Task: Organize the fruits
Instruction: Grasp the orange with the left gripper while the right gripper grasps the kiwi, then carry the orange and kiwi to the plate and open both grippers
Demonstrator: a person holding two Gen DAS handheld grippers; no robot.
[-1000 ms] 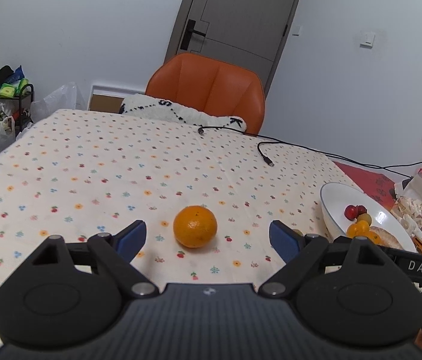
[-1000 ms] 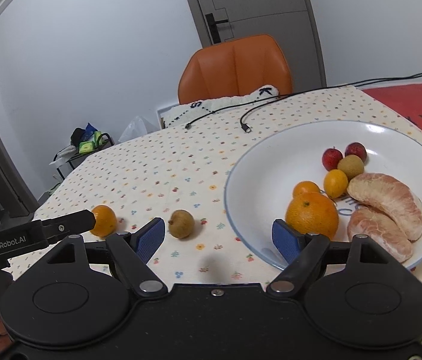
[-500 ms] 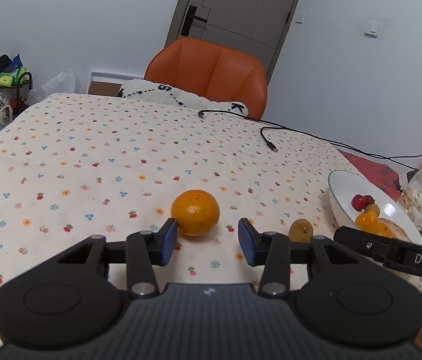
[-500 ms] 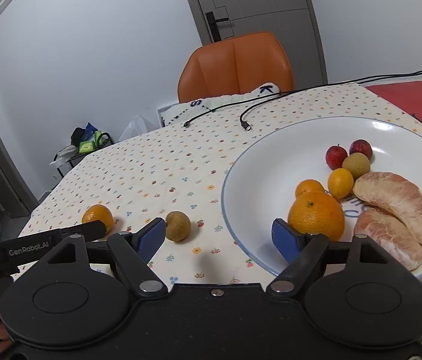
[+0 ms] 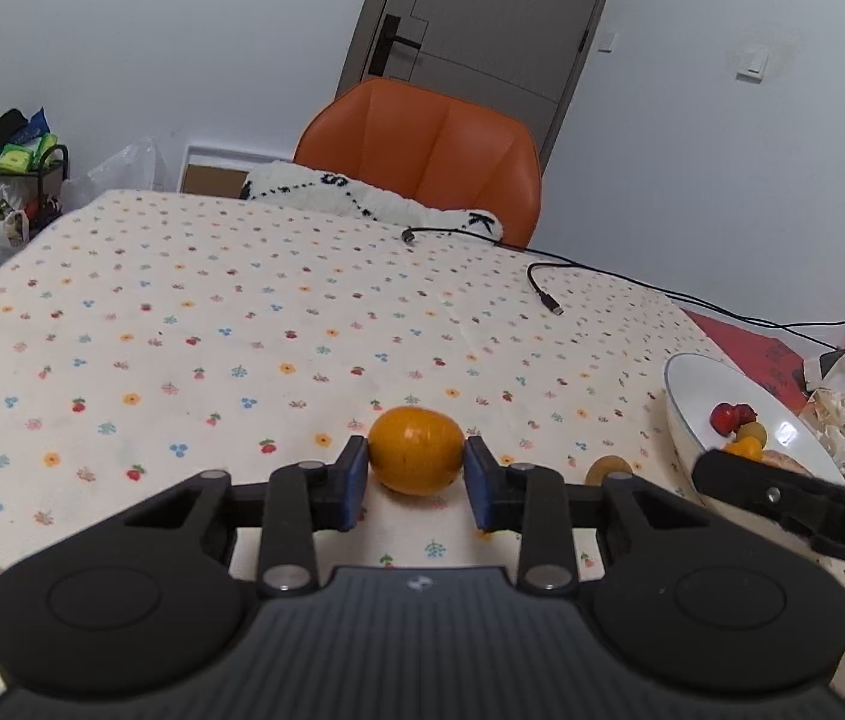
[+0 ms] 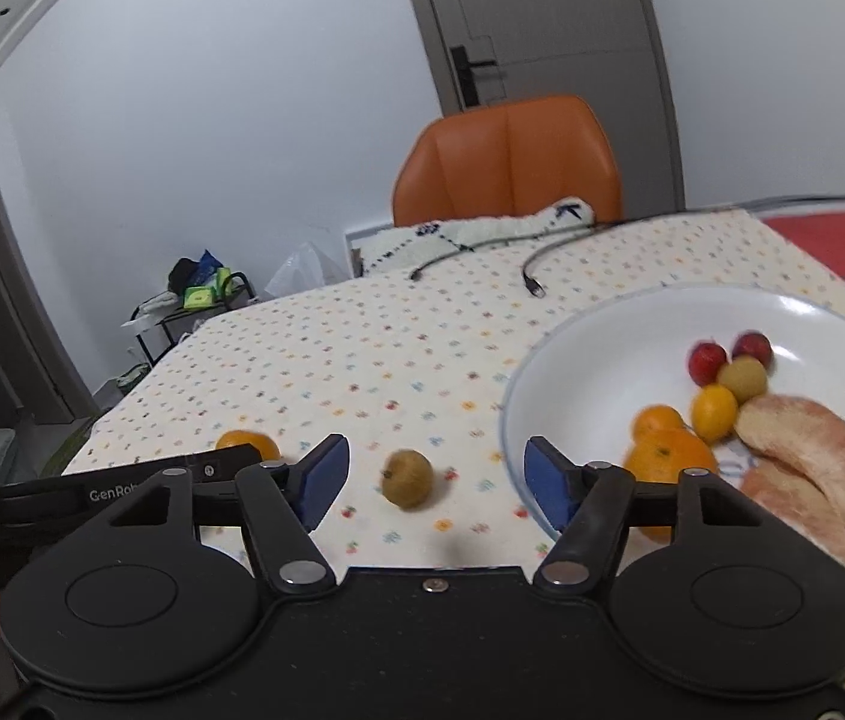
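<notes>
On the desk (image 5: 182, 324), covered by a cream cloth dotted with small flowers, the left tongs (image 5: 415, 483) grip an orange (image 5: 416, 450) between their blue pads (image 5: 353, 480), one pad pressed to each side. The orange is round, bright and glossy, and seems to sit on the cloth, not yet lifted. It is likely squeezed across its widest part so it cannot roll away. The right tongs (image 6: 437, 480) hover spread wide, holding nothing, just short of a small brownish-green fruit (image 6: 406, 478) that lies on the cloth between their pads; this looks like the lead-in to a second pick. Just to the right, a white plate (image 6: 572, 360) holds other fruit, probably where both pieces belong.
</notes>
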